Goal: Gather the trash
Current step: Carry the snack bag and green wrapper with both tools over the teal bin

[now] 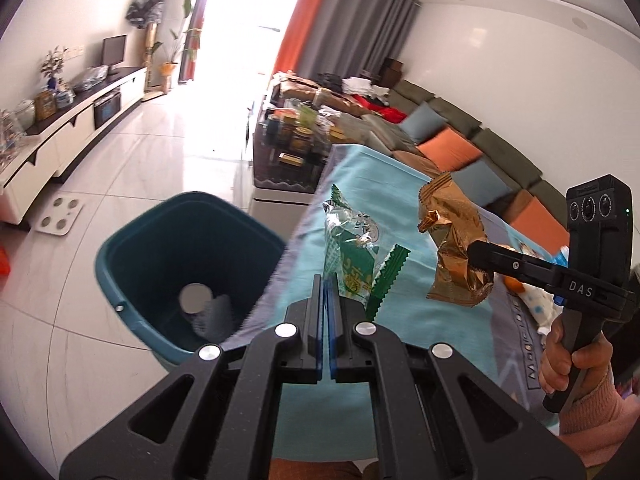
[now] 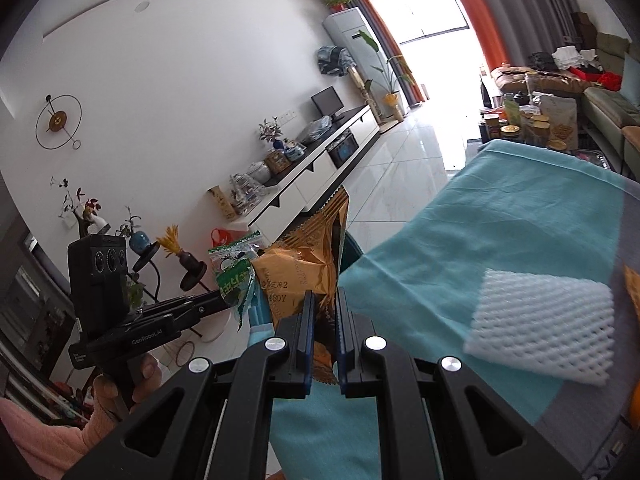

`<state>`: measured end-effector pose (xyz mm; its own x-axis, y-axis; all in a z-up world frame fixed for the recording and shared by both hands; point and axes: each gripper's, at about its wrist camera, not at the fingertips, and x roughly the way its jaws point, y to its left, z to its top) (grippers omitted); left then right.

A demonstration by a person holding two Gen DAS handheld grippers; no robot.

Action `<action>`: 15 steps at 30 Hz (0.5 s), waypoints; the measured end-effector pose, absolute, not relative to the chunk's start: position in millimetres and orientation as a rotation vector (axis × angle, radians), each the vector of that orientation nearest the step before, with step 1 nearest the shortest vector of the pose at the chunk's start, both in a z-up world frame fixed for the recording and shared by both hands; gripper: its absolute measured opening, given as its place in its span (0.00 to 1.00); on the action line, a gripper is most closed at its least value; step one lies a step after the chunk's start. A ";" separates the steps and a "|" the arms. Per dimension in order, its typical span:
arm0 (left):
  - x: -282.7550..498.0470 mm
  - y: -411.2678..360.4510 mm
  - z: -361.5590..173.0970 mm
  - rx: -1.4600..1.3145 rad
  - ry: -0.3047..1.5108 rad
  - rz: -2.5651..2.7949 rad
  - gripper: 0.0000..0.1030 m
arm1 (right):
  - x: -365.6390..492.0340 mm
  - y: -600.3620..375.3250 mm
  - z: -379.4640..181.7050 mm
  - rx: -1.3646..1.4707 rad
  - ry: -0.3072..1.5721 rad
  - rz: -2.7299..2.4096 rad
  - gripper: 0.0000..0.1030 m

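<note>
The green snack wrapper (image 1: 352, 256) stands pinched in the left gripper (image 1: 325, 300), the gold wrapper (image 2: 316, 256) in the right gripper (image 2: 323, 312); the teal bin (image 1: 132, 248) (floor-level, beside the table) lies nearer the left hand, down-left

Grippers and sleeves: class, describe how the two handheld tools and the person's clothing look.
Both the left gripper and right gripper are black with blue pads and silver pivot bolts. Each carries a boxy three-lens camera, with white lettering on the body. The sleeve is pink.
</note>
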<state>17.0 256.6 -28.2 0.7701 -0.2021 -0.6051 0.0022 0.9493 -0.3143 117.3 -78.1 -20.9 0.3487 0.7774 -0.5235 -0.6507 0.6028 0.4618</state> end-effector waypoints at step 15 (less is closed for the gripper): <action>21.0 304.7 -33.6 -0.338 0.694 0.022 0.02 | 149.0 -4.2 -24.7 0.148 0.830 1.011 0.08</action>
<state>21.0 304.7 -33.6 0.7704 -0.0920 -0.6309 -0.1313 0.9455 -0.2981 149.0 -4.2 -24.7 0.2614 0.7963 -0.5456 -0.6904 0.5492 0.4708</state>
